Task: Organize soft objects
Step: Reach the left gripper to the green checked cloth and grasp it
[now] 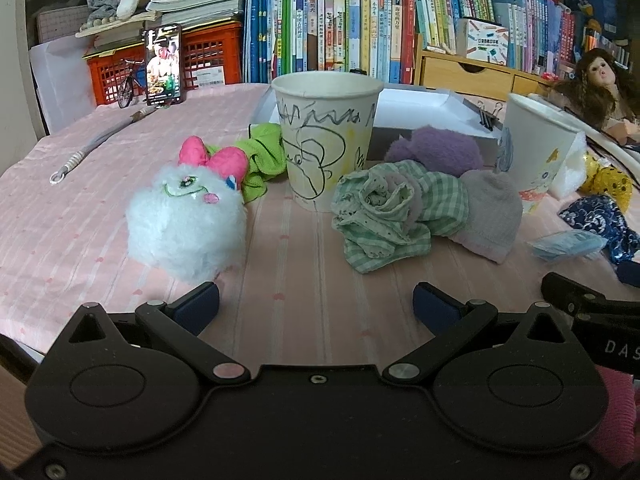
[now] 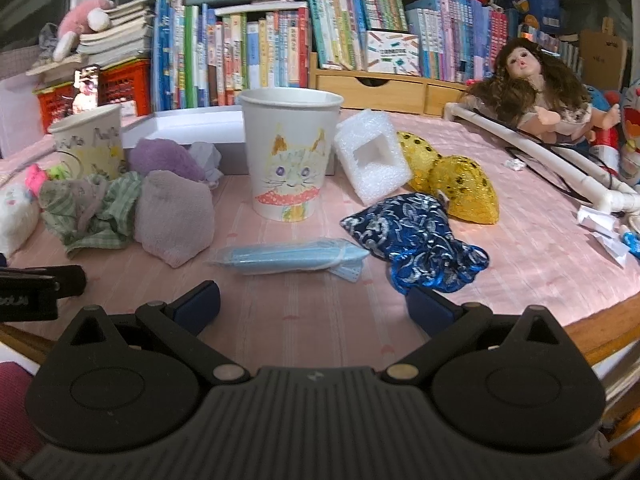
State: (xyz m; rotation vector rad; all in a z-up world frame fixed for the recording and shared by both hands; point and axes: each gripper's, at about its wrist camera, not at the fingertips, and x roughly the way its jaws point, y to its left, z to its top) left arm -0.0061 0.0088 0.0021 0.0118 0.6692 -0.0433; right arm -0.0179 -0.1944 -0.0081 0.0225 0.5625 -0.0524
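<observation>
Both my tools empty, jaws apart: left gripper (image 1: 316, 300), right gripper (image 2: 312, 300) held low at frame bottom, presumably lining up. White plush (image 1: 186, 220) centre-left; mask pack (image 2: 288, 258) mid-frame, before cat cup (image 2: 290, 156).

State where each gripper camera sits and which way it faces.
Left wrist: behind the open left gripper, facing the white plush and scribbled cup; a pink sleeve shows.
Right wrist: behind the open right gripper, facing the cat cup and blue mask.
Shared: checked cloth, bookshelf.
</observation>
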